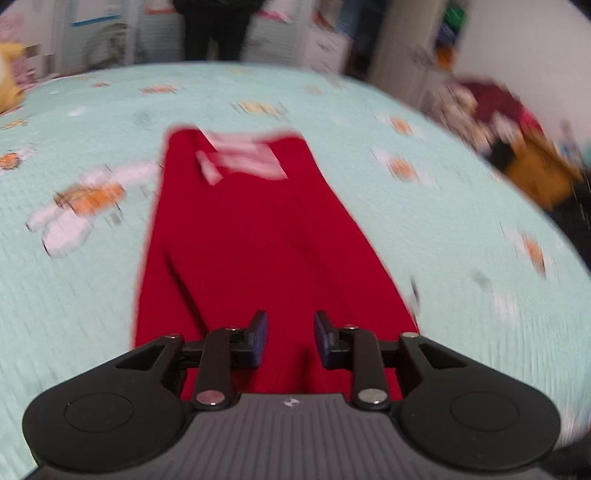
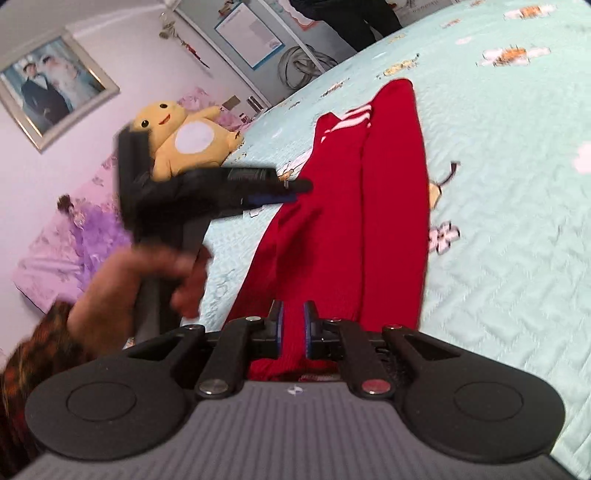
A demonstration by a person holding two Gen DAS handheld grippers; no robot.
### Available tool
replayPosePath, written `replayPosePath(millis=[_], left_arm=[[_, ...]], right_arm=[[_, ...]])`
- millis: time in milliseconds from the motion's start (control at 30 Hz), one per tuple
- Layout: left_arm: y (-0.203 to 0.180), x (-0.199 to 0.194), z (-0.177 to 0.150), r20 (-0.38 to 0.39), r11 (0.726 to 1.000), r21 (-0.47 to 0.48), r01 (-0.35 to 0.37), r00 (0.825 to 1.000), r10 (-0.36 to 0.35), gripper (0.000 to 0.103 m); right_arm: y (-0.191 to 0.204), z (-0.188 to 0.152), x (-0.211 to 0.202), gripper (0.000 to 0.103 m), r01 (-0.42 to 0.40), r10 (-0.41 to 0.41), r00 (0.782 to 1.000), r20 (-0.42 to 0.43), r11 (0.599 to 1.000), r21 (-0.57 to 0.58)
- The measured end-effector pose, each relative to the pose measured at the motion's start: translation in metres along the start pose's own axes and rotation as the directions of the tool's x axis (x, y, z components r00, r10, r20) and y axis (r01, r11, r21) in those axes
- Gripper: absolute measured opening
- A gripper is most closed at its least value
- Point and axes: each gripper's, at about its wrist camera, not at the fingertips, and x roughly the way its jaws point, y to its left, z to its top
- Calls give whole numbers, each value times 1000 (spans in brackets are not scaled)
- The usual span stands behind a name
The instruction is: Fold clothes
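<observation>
1. We see a pale mint-green quilted bedspread with small orange-and-white cartoon prints covering the whole work surface in both views.
2. At the far left corner of the bed, in the right wrist view, sits a yellow plush toy with a white belly patch, with a purple flowered pillow below it against the wall.
3. A silver-framed photograph hangs on the wall above; a person in dark trousers stands past the far edge of the bed.
4. In the left wrist view a blurred heap of dark red and mustard-yellow clothes lies off the bed's right edge.
5. The long red knitted garment with white stripes at its far end lies stretched along the bed, running away from both cameras.
6. Our left gripper hangs over the near end of the red cloth with its blue-padded fingers apart and nothing between them; we cannot tell if it touches the fabric.
7. In the right wrist view we see that same gripper from the side, held by a bare hand with a dark patterned sleeve, its tips at the garment's left edge.
8. Our right gripper has its fingers close together with a raised fold of the garment's near end pinched between the blue pads.
</observation>
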Motion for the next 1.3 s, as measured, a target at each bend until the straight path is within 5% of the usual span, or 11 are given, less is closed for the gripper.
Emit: replayPosePath(millis=[67, 133, 300, 433, 533, 667, 867, 1033, 1300], left_arm=[[-5, -12, -12, -3, 1000, 7, 13, 1000, -13, 35], [-10, -24, -23, -7, 1000, 14, 27, 1000, -27, 35], [-11, -61, -22, -2, 995, -33, 97, 995, -98, 35], [-18, -61, -51, -56, 991, -5, 132, 990, -133, 51], [-18, -60, -66, -36, 992, 5, 127, 991, -126, 51], [-3, -76, -57, -40, 982, -76, 172, 984, -175, 49], [41, -95, -59, 50, 932, -264, 247, 969, -243, 46], [54, -87, -38, 113, 895, -333, 295, 955, -273, 10], [68, -51, 0, 142, 860, -379, 341, 940, -310, 4]], right_arm=[[-8, -8, 10, 22, 21, -20, 999, -38, 1000, 9], [-15, -13, 18, 16, 60, -58, 996, -65, 998, 19], [-2, -6, -7, 20, 39, -39, 999, -15, 999, 12], [-7, -7, -21, 21, -32, 30, 999, 34, 998, 60], [-26, -18, -5, 19, 3, 5, 998, -67, 993, 116], [-30, -23, -18, 20, -14, 18, 999, -35, 992, 126], [-39, -15, -41, 23, -78, 74, 997, 31, 986, 148], [-37, 8, -12, 23, -86, 86, 996, 3, 984, 154], [-18, 62, 65, 23, -220, 226, 974, -24, 965, 145]])
